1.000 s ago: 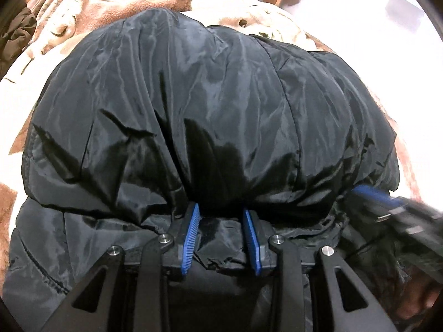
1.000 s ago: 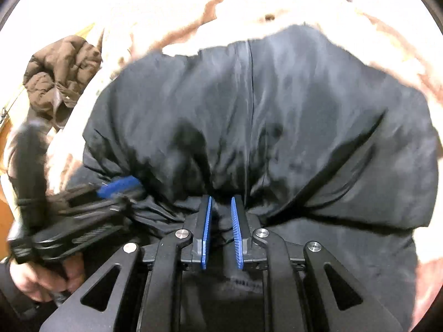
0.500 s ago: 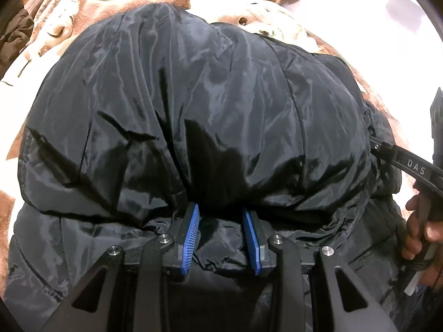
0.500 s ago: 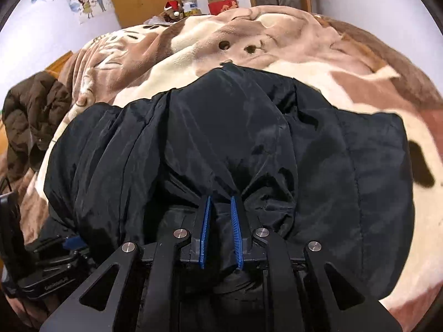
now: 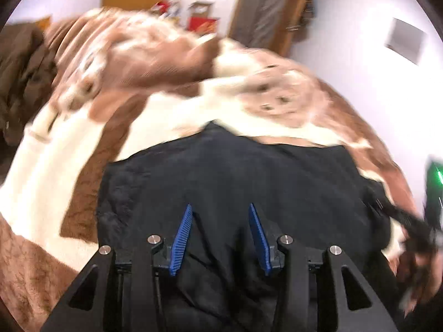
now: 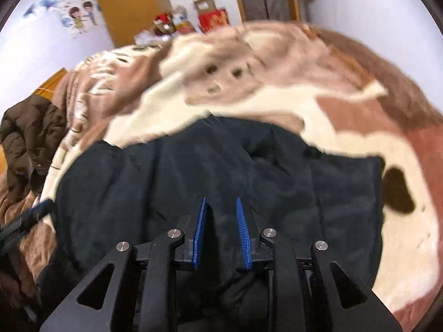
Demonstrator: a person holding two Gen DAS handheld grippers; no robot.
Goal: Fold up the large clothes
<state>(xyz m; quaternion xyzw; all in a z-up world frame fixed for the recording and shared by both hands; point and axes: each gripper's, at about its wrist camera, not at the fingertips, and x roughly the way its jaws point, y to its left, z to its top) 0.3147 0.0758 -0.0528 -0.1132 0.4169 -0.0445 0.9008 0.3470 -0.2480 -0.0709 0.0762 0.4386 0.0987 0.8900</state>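
A black puffer jacket (image 5: 235, 182) lies folded on the bed, also in the right wrist view (image 6: 221, 171). My left gripper (image 5: 220, 215) is open above the jacket's near edge, blue pads apart with nothing between them. My right gripper (image 6: 220, 207) is open above the jacket too, its pads apart and empty. The right gripper shows blurred at the right edge of the left wrist view (image 5: 409, 224); the left one shows at the left edge of the right wrist view (image 6: 25, 218).
A brown and cream fleece blanket (image 5: 155, 91) covers the bed (image 6: 346, 127). A brown jacket (image 6: 27, 135) is heaped at the left, also in the left view (image 5: 19, 66). Boxes (image 6: 210, 13) and a wooden door (image 6: 130, 8) stand by the far wall.
Both grippers have let go of the jacket fold, opened and pulled back and up. The jacket has dropped flat on the bed and looks smaller; both views are blurred by motion.
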